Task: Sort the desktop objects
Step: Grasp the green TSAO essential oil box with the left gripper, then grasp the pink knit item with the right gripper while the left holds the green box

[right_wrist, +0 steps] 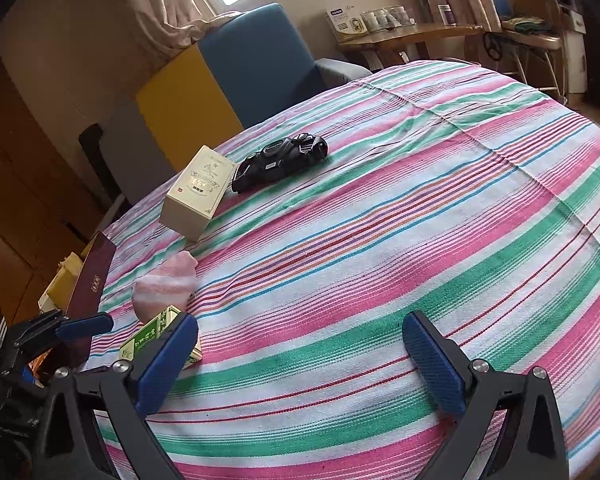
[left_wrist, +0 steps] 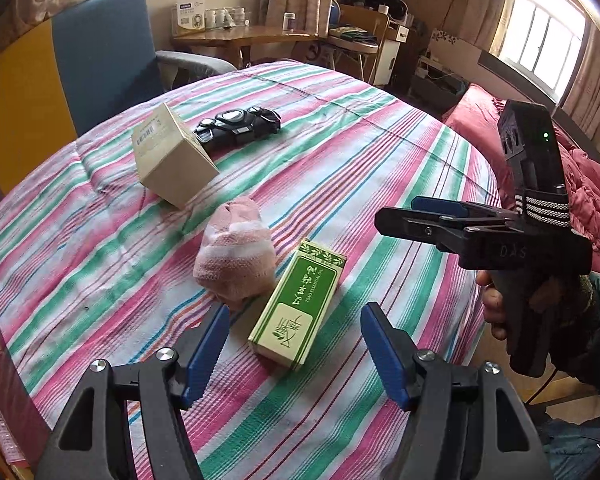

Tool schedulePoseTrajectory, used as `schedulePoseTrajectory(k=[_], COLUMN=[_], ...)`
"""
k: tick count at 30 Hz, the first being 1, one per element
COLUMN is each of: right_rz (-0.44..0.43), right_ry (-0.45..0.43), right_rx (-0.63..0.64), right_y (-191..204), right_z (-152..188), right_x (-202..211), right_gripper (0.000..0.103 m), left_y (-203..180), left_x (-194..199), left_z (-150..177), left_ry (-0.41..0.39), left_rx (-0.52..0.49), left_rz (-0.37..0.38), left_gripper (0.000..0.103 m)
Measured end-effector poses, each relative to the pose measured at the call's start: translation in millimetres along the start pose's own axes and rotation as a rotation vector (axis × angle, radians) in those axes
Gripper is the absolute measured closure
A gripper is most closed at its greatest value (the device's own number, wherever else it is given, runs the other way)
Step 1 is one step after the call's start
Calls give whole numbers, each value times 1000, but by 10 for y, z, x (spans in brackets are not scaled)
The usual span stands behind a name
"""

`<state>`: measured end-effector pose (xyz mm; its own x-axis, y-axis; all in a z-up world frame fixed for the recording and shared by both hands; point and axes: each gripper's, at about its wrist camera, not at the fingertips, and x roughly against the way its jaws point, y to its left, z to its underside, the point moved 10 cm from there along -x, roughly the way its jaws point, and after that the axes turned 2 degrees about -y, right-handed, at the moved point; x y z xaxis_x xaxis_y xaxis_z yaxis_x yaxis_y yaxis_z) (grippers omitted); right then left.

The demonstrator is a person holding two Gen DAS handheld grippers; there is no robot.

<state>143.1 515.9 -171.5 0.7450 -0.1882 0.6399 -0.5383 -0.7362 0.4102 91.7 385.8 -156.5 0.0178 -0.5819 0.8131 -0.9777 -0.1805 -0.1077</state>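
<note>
Just above the striped cloth (left_wrist: 339,168) of the counter, left hand-held gripper (left_wrist: 294,344) spread wide, blue pads (left_wrist: 206,350) well apart, gripping nothing. Directly ahead between its fingers, green box (left_wrist: 298,304) lying flat on the cloth, white label end nearest the camera, leafy band at the far end. Touching the box's left long side, rolled pink sock (left_wrist: 236,256), striped pale and darker pink. Farther back and left, cream carton (left_wrist: 172,160) tilted on one edge, barcode face turned up in the left wrist view. Just behind and right of the carton, black toy-like object (left_wrist: 238,125) with round parts on top, lying close against the carton's far corner; exact kind hard to tell. To the right in the left wrist view, right hand-held gripper (left_wrist: 395,210) held side-on by a hand (left_wrist: 495,304), pointing left over the counter, tips raised off the cloth. From its own camera, right hand-held gripper (right_wrist: 300,356) likewise fully spread, empty, only bare cloth between the pads. At that view's lower left, green box partly hidden behind the left pad (right_wrist: 164,364), sock just beyond it. Beside the counter's left edge, dark red flat box (right_wrist: 92,276) standing tilted. Behind the counter, blue chair (left_wrist: 104,52).
</note>
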Motion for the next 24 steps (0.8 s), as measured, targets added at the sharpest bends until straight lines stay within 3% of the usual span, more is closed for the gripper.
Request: schedulePoseTrajectory(k=[1, 3, 5, 19, 24], right_rz=[3, 14, 31, 151, 69], right_ry=[-1, -4, 1, 33, 50], right_rx=[5, 15, 23, 78, 77], right_y=[1, 6, 16, 85, 470], right_z=[1, 6, 8, 18, -40], right_x=[-2, -8, -22, -112, -178], right_gripper=[0, 0, 0, 0, 1], left_y=[-6, 4, 32, 630, 822], left_x=[-41, -96, -116, 516, 679], left_z=[23, 86, 161, 858, 1093], left_ry=[14, 35, 46, -39, -79], left_rx=[1, 12, 31, 366, 463], left_rz=[1, -7, -20, -159, -185], left_gripper=[47, 65, 68, 69, 69])
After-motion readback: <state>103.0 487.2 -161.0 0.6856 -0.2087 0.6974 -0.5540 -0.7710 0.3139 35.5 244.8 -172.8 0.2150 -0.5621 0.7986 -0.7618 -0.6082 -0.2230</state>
